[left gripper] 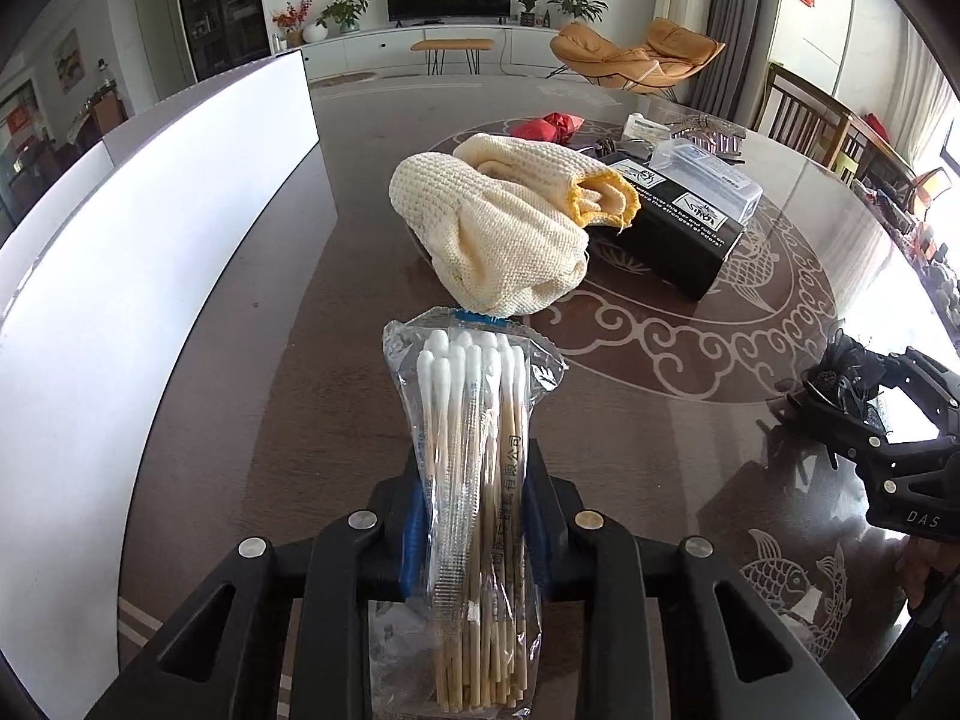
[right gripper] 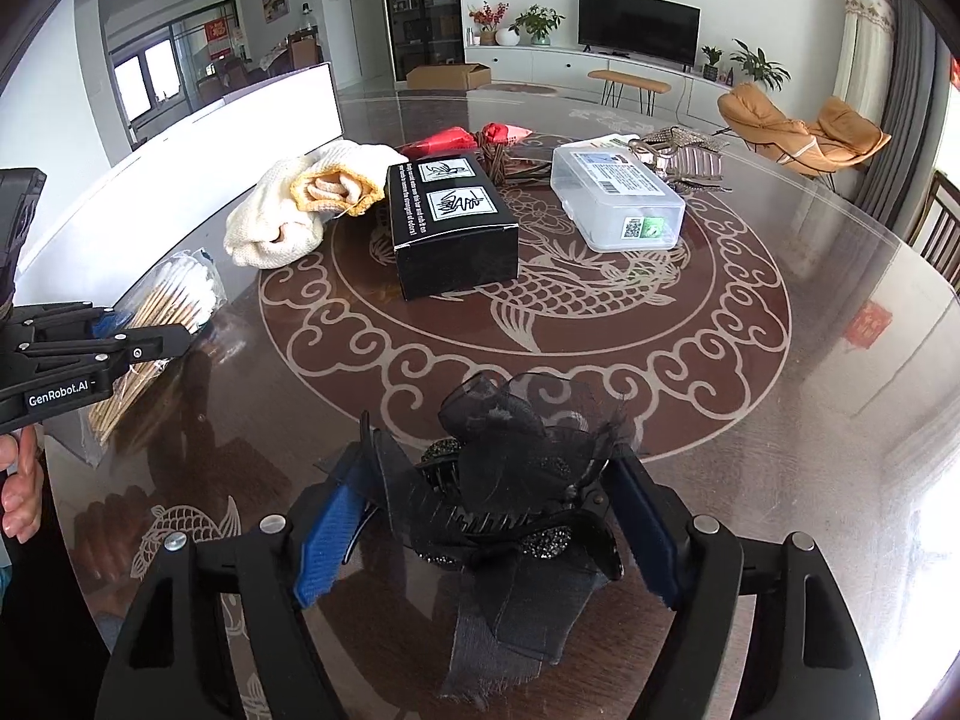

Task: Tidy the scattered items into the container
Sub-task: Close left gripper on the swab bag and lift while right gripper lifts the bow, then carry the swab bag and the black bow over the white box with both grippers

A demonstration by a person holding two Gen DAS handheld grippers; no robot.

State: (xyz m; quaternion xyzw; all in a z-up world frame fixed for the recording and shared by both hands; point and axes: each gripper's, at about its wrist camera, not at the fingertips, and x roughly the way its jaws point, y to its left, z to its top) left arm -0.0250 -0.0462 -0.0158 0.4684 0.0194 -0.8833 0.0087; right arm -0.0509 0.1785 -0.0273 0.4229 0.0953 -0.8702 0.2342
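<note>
A clear bag of cotton swabs (left gripper: 468, 420) stands upright between the blue pads of my left gripper (left gripper: 477, 468), which is shut on its middle. The right wrist view shows the same bag (right gripper: 174, 300) at the left, held just above the table. My right gripper (right gripper: 489, 462) has its pads against both ends of a black hair clip with a gauze bow (right gripper: 498, 504). From the left wrist view the clip (left gripper: 831, 381) sits at the tip of that gripper (left gripper: 798, 402). The white container (left gripper: 150, 240) runs along the table's left side, close beside the swabs.
On the round patterned glass table (right gripper: 750, 420) lie a cream knitted cloth (right gripper: 282, 222), a black carton (right gripper: 450, 222), a clear plastic box (right gripper: 618, 198), a red wrapped item (right gripper: 462, 138) and a silver hair claw (right gripper: 684, 156). A hand (right gripper: 21, 480) shows at the left edge.
</note>
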